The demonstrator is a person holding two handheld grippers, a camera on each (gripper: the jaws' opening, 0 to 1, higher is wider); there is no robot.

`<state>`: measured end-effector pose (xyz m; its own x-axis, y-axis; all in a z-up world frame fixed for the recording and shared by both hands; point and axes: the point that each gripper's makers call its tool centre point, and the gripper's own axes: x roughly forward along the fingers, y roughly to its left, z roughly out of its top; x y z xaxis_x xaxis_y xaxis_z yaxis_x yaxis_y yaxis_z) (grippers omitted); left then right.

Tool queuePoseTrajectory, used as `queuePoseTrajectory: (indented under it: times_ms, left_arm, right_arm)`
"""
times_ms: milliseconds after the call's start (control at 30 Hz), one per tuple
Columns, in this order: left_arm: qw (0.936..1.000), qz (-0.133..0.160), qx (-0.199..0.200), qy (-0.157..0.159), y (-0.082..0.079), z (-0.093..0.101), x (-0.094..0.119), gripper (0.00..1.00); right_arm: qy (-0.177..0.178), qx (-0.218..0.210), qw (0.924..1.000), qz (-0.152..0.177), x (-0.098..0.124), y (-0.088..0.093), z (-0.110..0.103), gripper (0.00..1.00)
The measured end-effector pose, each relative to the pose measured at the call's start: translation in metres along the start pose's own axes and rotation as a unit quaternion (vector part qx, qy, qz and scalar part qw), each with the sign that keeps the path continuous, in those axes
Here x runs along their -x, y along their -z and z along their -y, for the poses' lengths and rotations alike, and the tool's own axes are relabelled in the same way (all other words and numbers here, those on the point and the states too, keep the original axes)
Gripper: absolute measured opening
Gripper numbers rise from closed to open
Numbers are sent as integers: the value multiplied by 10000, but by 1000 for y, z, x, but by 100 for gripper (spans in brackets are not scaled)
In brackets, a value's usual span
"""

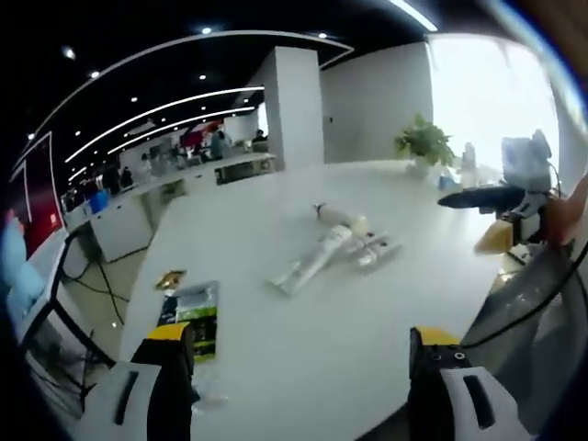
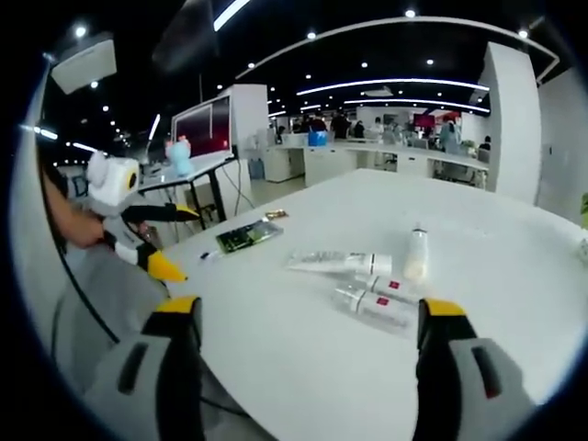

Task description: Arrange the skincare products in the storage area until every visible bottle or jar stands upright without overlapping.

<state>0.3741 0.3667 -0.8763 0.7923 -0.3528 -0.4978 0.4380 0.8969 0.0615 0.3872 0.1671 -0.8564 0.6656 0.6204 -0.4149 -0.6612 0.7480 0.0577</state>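
Tubes point(image 2: 338, 263) and a small bottle point(image 2: 416, 254) lay flat mid-table point(image 2: 496, 230), labels too blurred to read. My left gripper point(image 1: 303, 367) and right gripper point(image 2: 308, 344) were both wide open, holding nothing.

You stand at a large white table point(image 1: 303, 312) in an open office. Curved light strips point(image 1: 175, 110) run across the dark ceiling above you. A white square pillar point(image 1: 296, 106) rises behind the table, a potted plant point(image 1: 424, 145) sits near the bright window point(image 1: 491, 92), and white counters point(image 2: 386, 161) line the far side.
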Motion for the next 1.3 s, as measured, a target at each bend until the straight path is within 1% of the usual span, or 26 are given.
queuePoseTrajectory:
  times_ms: [633,1000,1300]
  left_arm:
    - [9998,-81,-143,91,2,4,0,99]
    - [9998,-138,-38,109,6,2,-1,98]
    - [9996,-245,-52,152,9,4,-2,97]
  right_arm:
    - [99,-68,9999,27,2,0,6,98]
    - [174,-148,9997,89,3,-2,10,98]
    - [191,-79,9997,135,4,-4,11,97]
